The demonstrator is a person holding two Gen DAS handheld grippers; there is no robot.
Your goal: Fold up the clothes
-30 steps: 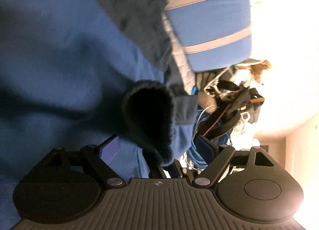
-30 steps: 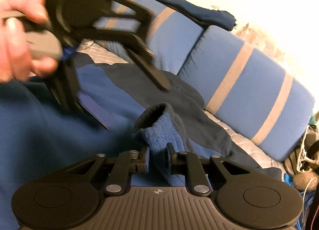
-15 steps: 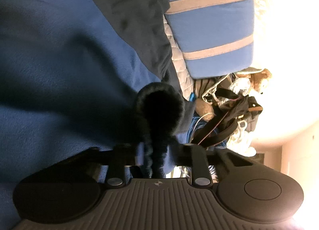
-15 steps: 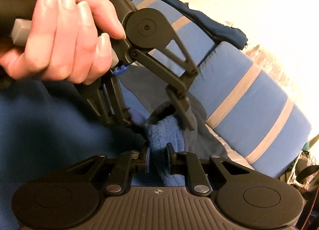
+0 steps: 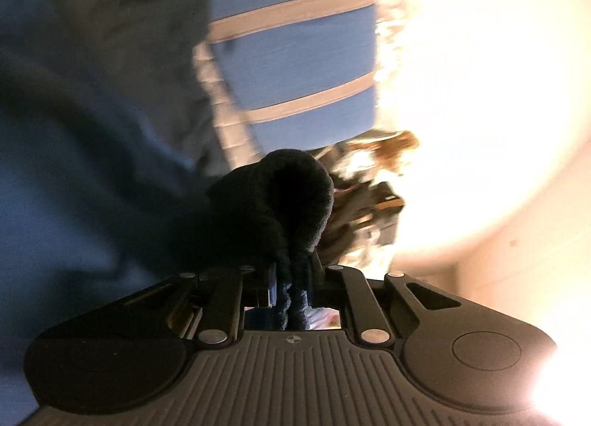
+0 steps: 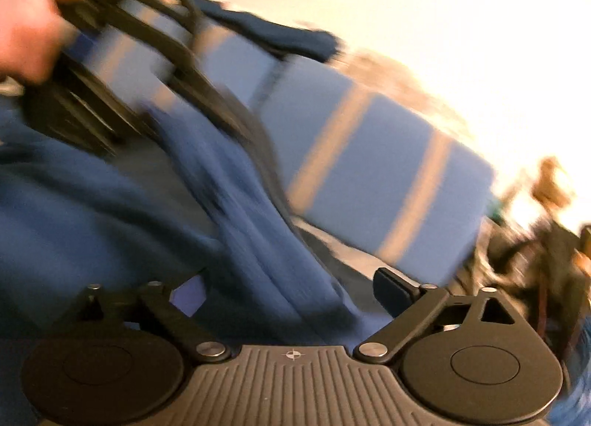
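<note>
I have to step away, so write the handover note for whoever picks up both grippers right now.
Left gripper: jaws shut on the fleece cuff, which bunches up ahead of the fingers.
Right gripper: jaws wide open, holding nothing; the sleeve runs between them.
Things: the blue fleece lies spread on the bed, against the striped cushions. A hand holds the left gripper up at the top left of the right wrist view.
Done: no finished fold shows.
Left: probably carry the sleeve across the body, then fold the body. Both views are blurred.
</note>
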